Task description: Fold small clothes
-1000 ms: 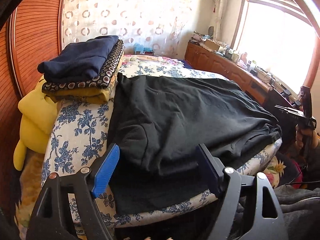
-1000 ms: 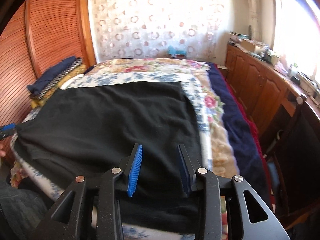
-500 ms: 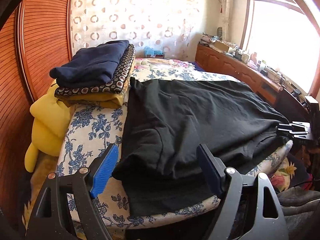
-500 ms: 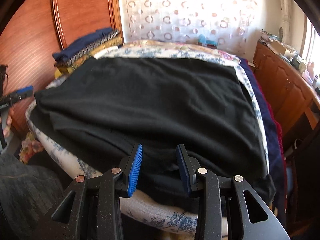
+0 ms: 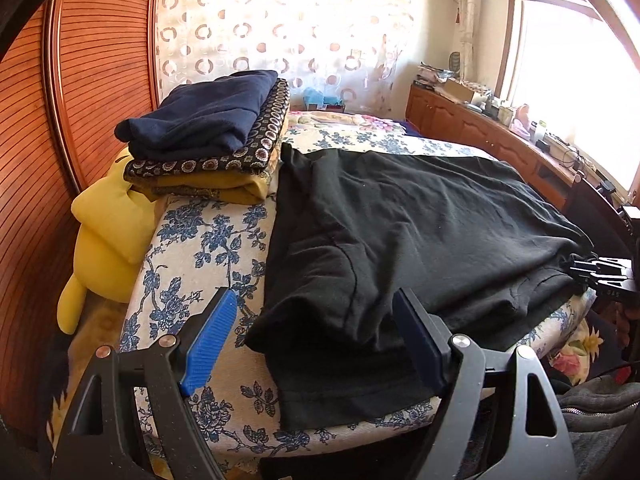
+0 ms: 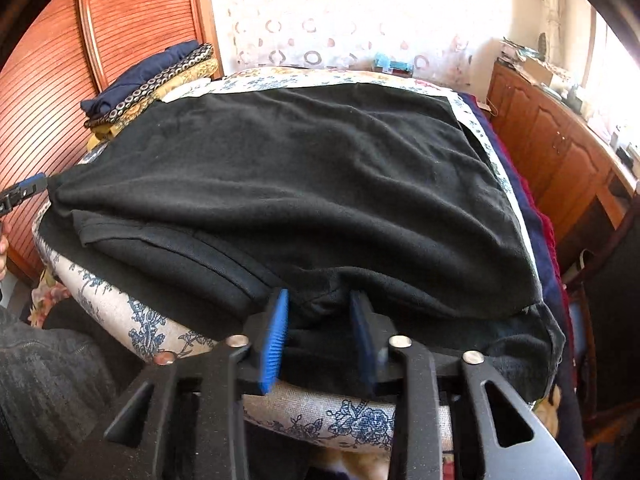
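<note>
Black shirt [image 5: 420, 220]: lying spread on the bed [image 5: 200, 248], long axis running along the near edge, one end toward each gripper. Left gripper [image 5: 316, 344]: gaping wide, straddling the left sleeve, gripping nothing. Right gripper [image 6: 318, 330]: partly parted around a bunched fold at the right end; grasp uncertain.

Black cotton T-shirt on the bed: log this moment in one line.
black cotton T-shirt spread on floral bed | left gripper open, sleeve between | right gripper open at edge
</note>
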